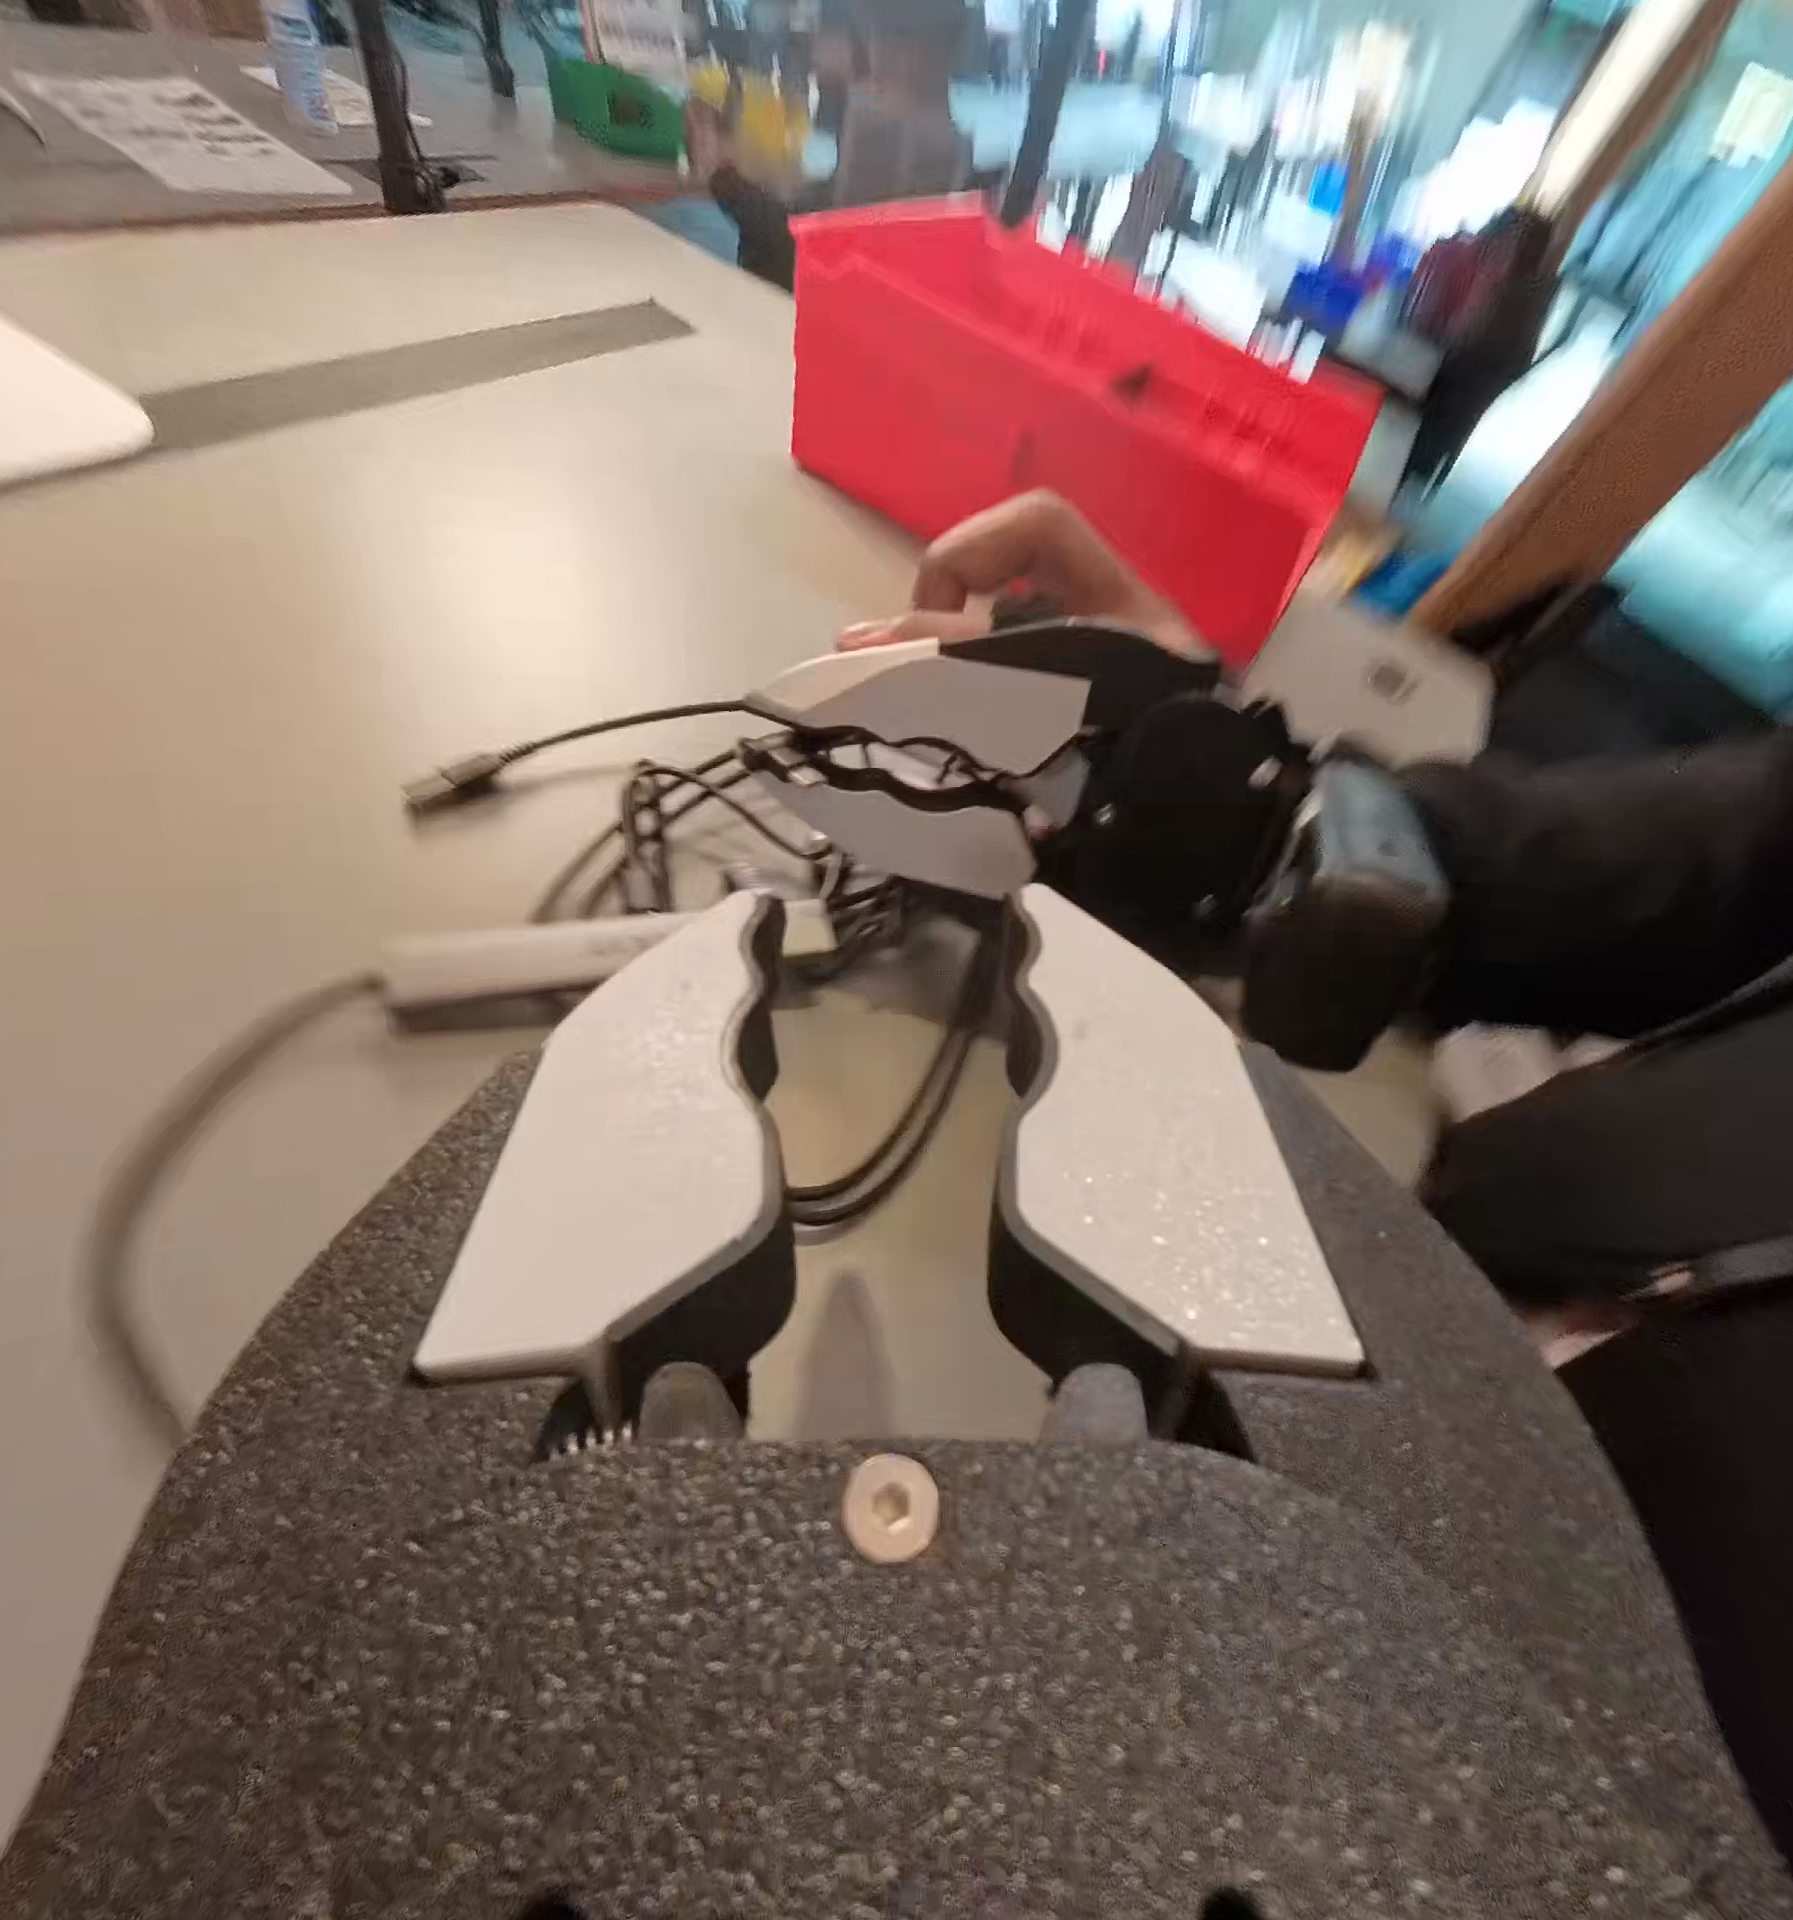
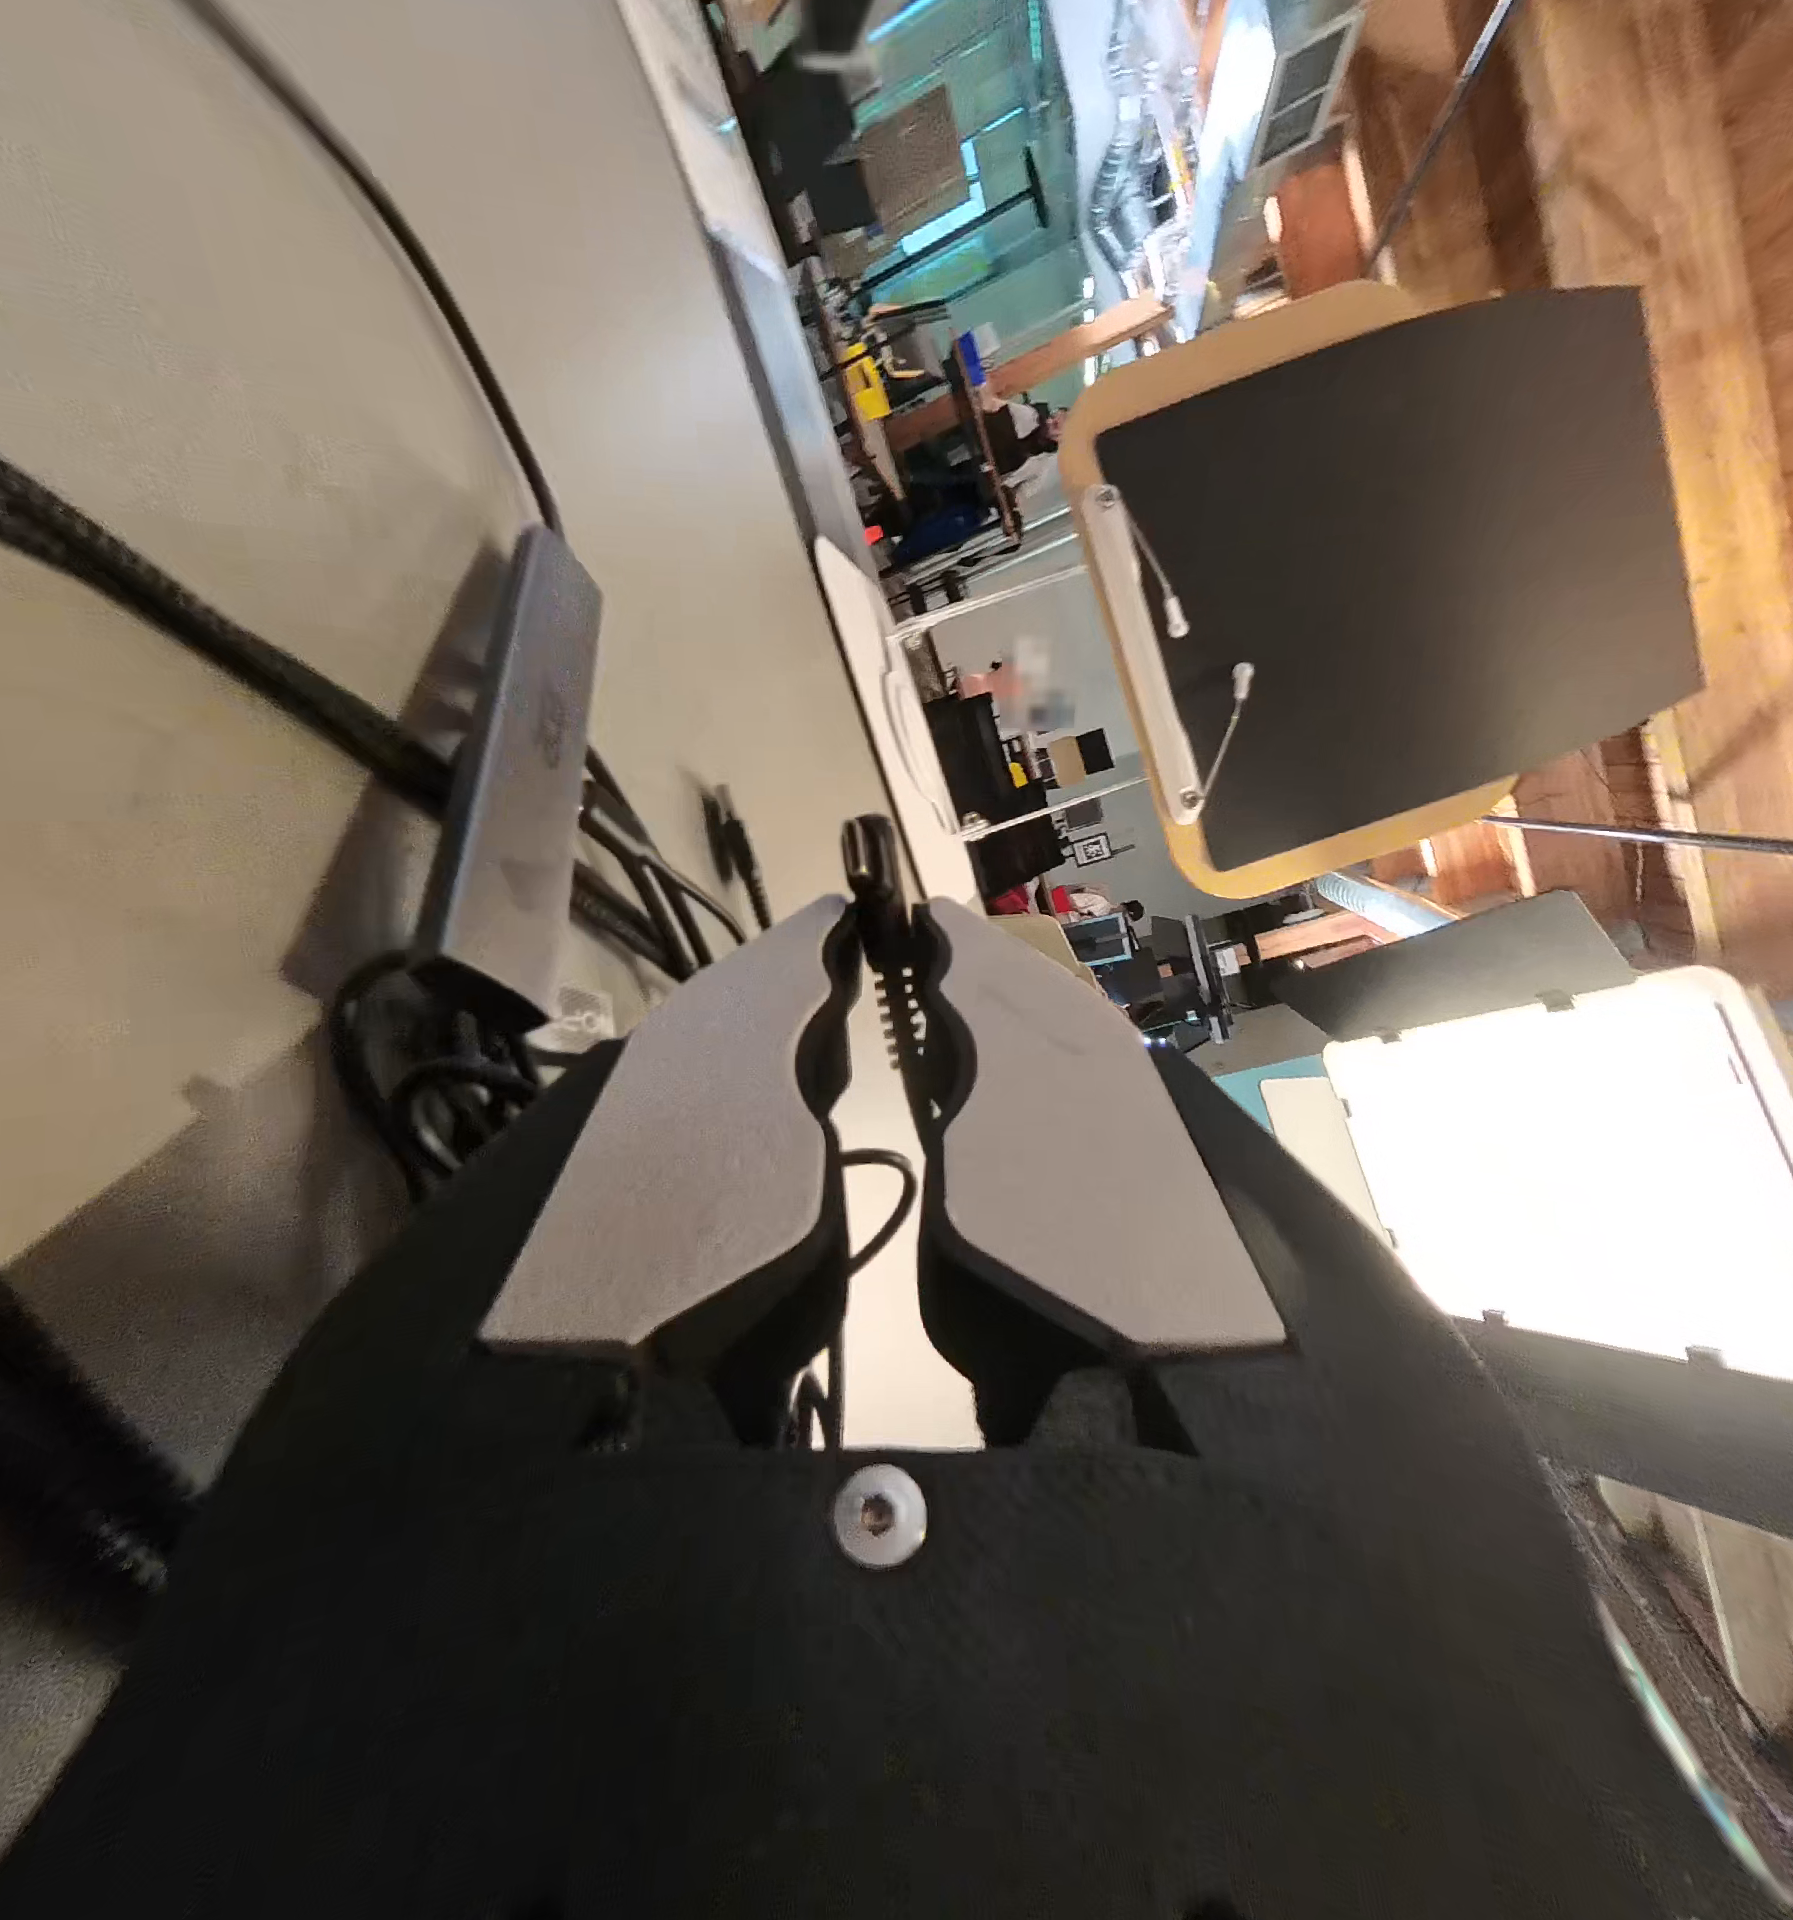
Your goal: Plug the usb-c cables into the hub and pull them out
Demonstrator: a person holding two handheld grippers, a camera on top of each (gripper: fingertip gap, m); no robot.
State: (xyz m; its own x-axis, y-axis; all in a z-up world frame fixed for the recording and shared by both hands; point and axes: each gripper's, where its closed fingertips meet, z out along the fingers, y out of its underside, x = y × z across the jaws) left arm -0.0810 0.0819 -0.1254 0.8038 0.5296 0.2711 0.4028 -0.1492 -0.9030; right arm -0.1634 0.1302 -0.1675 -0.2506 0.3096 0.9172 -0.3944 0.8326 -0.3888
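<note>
The hub (image 1: 497, 961) lies on the desk (image 1: 248, 675), with coiled cables (image 1: 663, 831) just behind it. A bin (image 1: 1027, 416) stands at the desk's far edge.

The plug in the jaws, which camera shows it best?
The right wrist view. The black plug pokes out right at the tips of the shut right gripper, close and fairly sharp. In the left wrist view the right gripper is farther off and blurred, so the plug hardly shows.

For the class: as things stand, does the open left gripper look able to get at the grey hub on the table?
Probably yes. The left gripper is open and empty, and the hub lies just ahead by its left fingertip; only loose black cables lie nearby.
</note>
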